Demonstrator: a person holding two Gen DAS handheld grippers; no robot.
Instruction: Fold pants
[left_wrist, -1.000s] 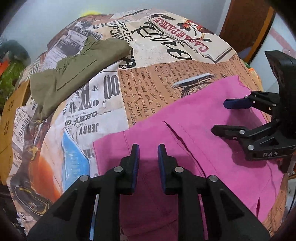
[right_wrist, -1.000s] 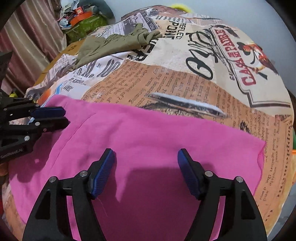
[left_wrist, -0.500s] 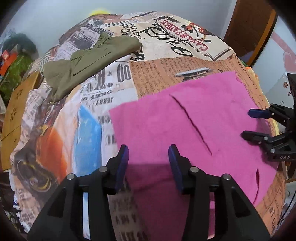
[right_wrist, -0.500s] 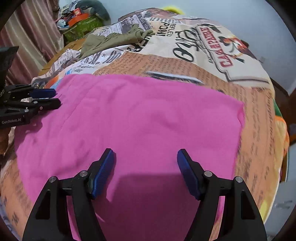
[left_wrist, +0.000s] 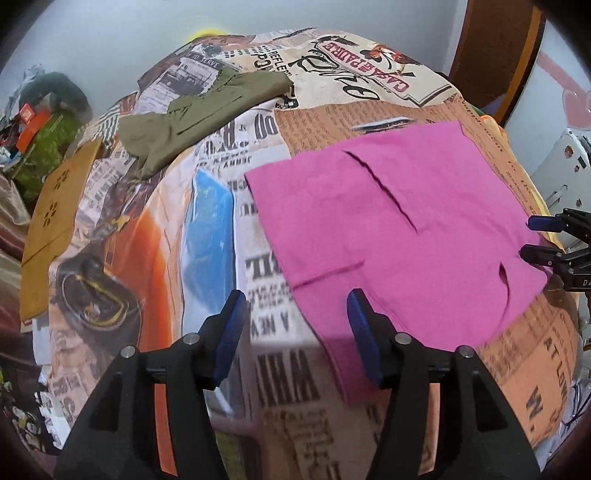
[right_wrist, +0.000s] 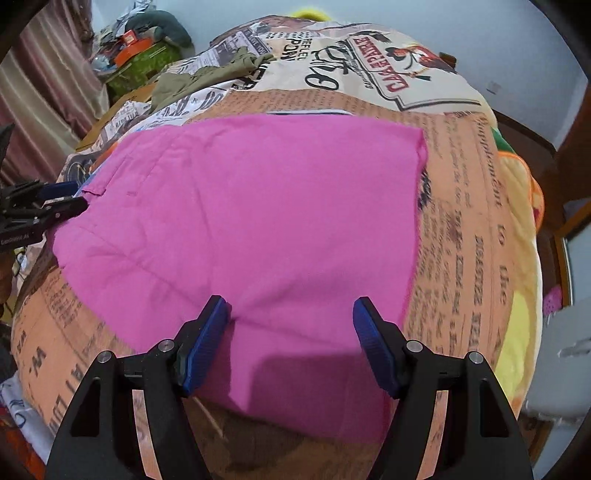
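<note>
Newspaper-print bedding (left_wrist: 266, 229) covers the bed, with pale walls behind and a brown wooden door frame (left_wrist: 491, 55) at the far right in the left wrist view. Folded pink pants (right_wrist: 258, 229) lie flat on the bedding, a slit pocket showing on the upper layer. Olive-green pants (left_wrist: 207, 114) lie apart from them, farther back toward the wall, loosely folded. Clutter (right_wrist: 136, 48) is piled beyond the bed's far left corner. The left gripper (left_wrist: 295, 332) hovers over the near left edge of the pink pants; its jaws have just been opening and now stand moderately wide, with nothing pinched between them and only bedding and the garment's edge below. The right gripper (right_wrist: 291, 343) hangs over the near edge of the pink pants, jaws spread wide, its blue pads (right_wrist: 207, 343) clear of the fabric.
</note>
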